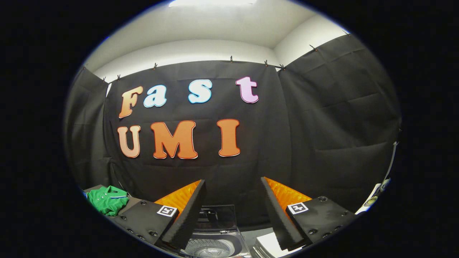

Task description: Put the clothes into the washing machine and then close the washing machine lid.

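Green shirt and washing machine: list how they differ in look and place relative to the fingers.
The green shirt is soft, crumpled cloth; the washing machine is hard, with a ribbed drum showing.
The shirt lies off to the left of the open gripper, beyond its left finger; the machine sits between and below the fingers.
The shirt is bright green; the machine is grey and dark, with its clear lid standing open.
Neither is touched by the fingers.

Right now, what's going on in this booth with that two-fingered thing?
A person is holding a handheld gripper for a laundry chore. Its fingers stand open and hold nothing. Between and below them sits the washing machine, its lid up and the drum showing. A green shirt lies off to the left of the fingers, apart from them, not yet picked up. So the clothes have yet to go in, and the lid is not yet closed.
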`<state>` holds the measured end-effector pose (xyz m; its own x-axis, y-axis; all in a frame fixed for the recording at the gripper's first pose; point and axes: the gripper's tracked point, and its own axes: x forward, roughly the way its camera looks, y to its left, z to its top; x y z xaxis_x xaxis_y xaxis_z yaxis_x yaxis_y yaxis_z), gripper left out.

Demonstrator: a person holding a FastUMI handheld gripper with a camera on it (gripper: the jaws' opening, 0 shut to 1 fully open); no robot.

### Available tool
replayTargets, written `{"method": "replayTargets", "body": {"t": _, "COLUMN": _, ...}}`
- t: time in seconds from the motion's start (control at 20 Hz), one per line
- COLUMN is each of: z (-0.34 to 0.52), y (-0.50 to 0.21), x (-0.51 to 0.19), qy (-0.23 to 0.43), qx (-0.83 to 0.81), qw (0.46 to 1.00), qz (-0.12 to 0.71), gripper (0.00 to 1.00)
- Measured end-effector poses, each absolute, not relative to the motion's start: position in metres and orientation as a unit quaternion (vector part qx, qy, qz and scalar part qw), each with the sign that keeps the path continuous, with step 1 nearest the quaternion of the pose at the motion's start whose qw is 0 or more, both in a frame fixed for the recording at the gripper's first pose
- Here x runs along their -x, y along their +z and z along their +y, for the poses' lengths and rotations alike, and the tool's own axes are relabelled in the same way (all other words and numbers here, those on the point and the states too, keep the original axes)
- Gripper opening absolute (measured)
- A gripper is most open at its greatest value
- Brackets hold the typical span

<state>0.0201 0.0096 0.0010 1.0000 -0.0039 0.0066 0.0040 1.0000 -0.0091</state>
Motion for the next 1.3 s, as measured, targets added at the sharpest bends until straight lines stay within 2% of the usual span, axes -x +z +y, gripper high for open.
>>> {"method": "replayTargets", "body": {"t": 0.8, "z": 0.036, "y": 0.001, "x": -0.017, "qy": -0.008, "qx": 0.015, "qw": 1.000, "qz": 0.000, "gripper": 0.96}}
{"method": "replayTargets", "body": {"t": 1.05, "z": 0.093, "y": 0.005, "x": -0.019, "qy": 0.006, "qx": 0.028, "qw": 1.000, "qz": -0.008, "gripper": 0.96}}
{"method": "replayTargets", "body": {"t": 1.3, "z": 0.200, "y": -0.005, "x": -0.018, "qy": 0.049, "qx": 0.019, "qw": 0.999, "qz": -0.003, "gripper": 0.96}}
